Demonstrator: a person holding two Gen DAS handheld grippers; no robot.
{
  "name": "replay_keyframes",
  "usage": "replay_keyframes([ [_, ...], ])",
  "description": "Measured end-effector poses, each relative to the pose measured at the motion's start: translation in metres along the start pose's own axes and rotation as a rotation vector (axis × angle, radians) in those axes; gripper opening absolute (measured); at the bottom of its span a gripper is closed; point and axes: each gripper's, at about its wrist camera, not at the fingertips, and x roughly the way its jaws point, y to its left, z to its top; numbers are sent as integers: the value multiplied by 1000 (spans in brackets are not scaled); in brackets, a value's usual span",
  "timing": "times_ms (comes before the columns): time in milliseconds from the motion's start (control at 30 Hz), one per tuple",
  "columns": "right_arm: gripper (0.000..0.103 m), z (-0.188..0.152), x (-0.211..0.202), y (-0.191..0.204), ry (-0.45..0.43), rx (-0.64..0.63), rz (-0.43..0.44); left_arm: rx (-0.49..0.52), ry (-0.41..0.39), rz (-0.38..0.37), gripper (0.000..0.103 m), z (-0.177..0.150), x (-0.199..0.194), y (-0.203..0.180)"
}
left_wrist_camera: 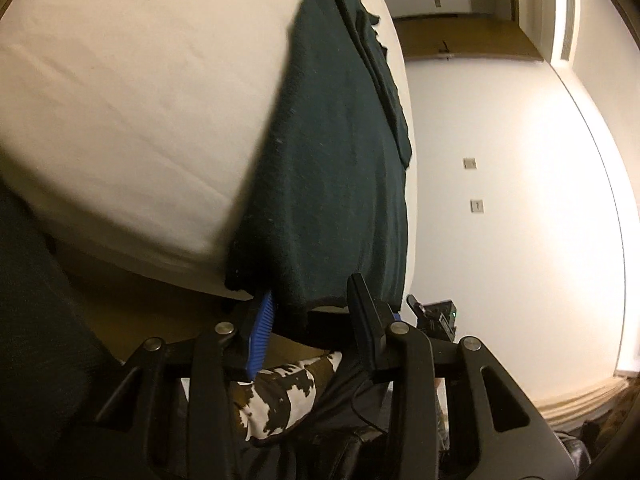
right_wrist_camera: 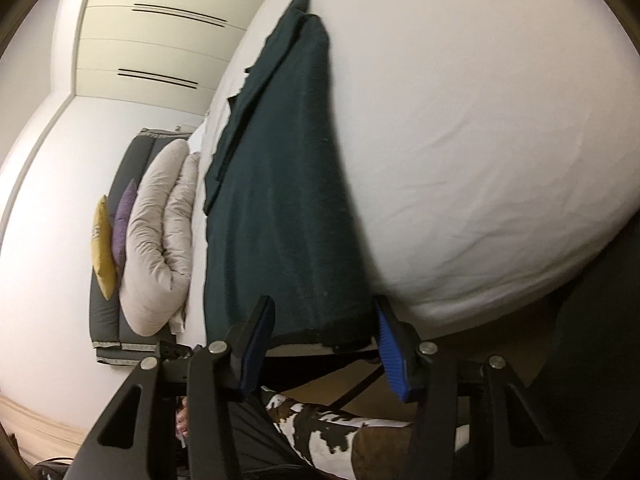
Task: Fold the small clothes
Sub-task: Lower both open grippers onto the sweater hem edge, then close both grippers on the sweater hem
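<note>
No words, labels, brands or numbers can be read anywhere (the small wall plates (left_wrist_camera: 470, 163) are too blurred).

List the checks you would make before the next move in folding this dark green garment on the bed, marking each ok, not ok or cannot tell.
1. Hem of the dark green garment sits between the left tongs: ok.
2. Same hem sits between the right tongs: ok.
3. Pads pressing the cloth on both tongs: not ok, gaps show.
4. Garment lies smooth on the white bed: ok.
5. Far end squared up: cannot tell.
</note>
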Motion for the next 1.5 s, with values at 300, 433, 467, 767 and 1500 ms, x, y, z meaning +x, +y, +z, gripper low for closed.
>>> replay_keyframes([
  [300, 54, 6, -1, -2, -23, 18, 28, -45, -109, 54, 49, 4, -29, 0],
  [433, 54, 8, 2, -1, -26, 9, 36, 21, -95, 100, 60, 9, -20, -7],
  [467, 54, 8, 2, -2, -25, 9, 39, 26, -93, 103, 60, 10, -19, -6],
  [767, 52, 11, 0, -12, -21, 19, 60, 64, -62, 140, 60, 17, -6, -9],
  [1500, 52, 11, 0, -16, -15, 20, 123, 82, -73, -128, 58, 23, -23, 4],
])
